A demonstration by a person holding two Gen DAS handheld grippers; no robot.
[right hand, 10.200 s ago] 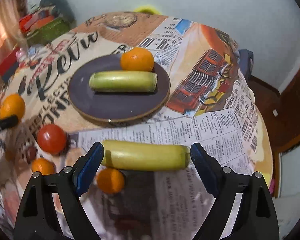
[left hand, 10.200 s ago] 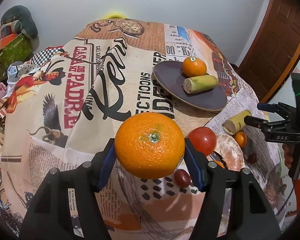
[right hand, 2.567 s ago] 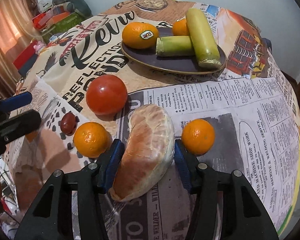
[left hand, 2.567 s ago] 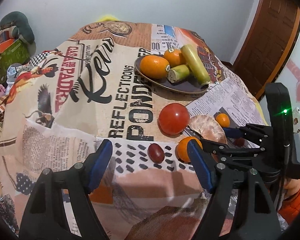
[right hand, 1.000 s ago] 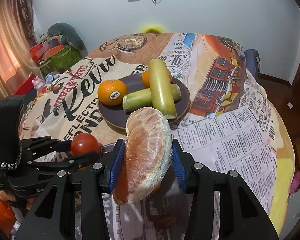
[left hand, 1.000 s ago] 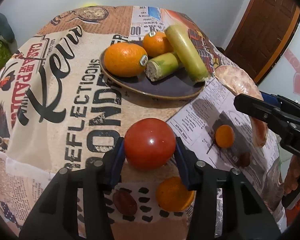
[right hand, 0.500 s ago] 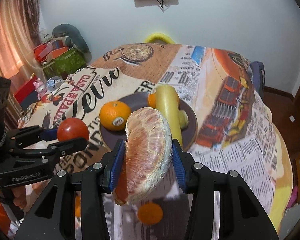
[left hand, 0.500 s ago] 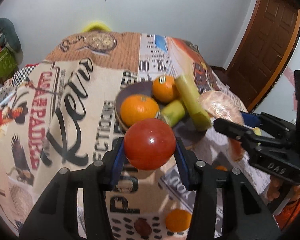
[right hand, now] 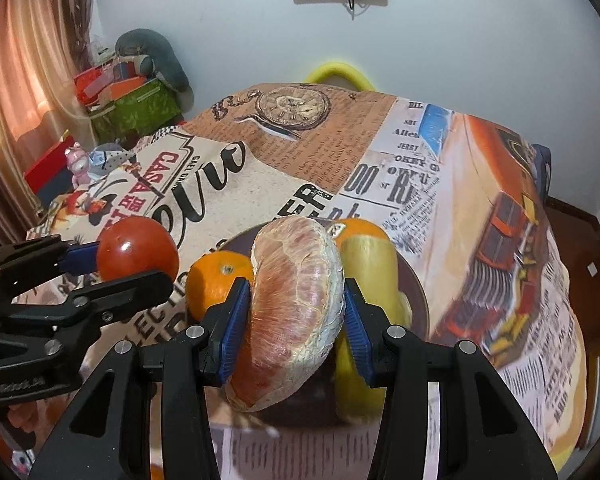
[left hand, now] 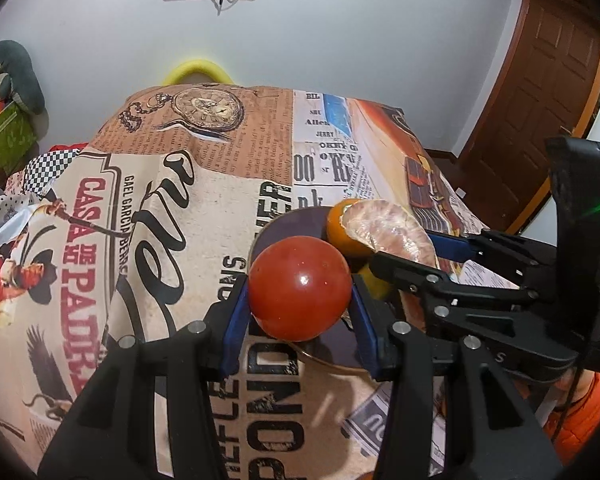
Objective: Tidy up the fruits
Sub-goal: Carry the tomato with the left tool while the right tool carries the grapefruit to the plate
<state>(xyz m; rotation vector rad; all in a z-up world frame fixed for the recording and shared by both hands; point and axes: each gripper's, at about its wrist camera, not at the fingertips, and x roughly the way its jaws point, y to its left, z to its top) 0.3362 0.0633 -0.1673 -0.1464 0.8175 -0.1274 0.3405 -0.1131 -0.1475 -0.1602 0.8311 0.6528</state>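
Note:
My left gripper [left hand: 298, 290] is shut on a round red tomato [left hand: 299, 288], held above the near left rim of the dark plate [left hand: 284, 226]. My right gripper [right hand: 296, 308] is shut on a peeled pinkish citrus half [right hand: 294, 312], hanging over the same plate [right hand: 238, 242]. On the plate lie an orange [right hand: 216, 284], a second orange [right hand: 362, 230] behind and a yellow-green stalk piece [right hand: 372, 276]. In the left wrist view the citrus half [left hand: 392, 230] hides most of the plate's fruit. The tomato [right hand: 138, 254] shows left in the right wrist view.
The table wears a printed newspaper-style cloth [left hand: 180, 200]. A yellow chair back [right hand: 338, 72] stands behind the far edge. Boxes and a grey cushion [right hand: 156, 56] sit at the back left, a wooden door [left hand: 540, 100] at the right. An orange sleeve [left hand: 580, 412] shows low right.
Both grippers carried their fruit forward and now hang over the plate. The two small oranges and the dark fruit on the near cloth have dropped out of view.

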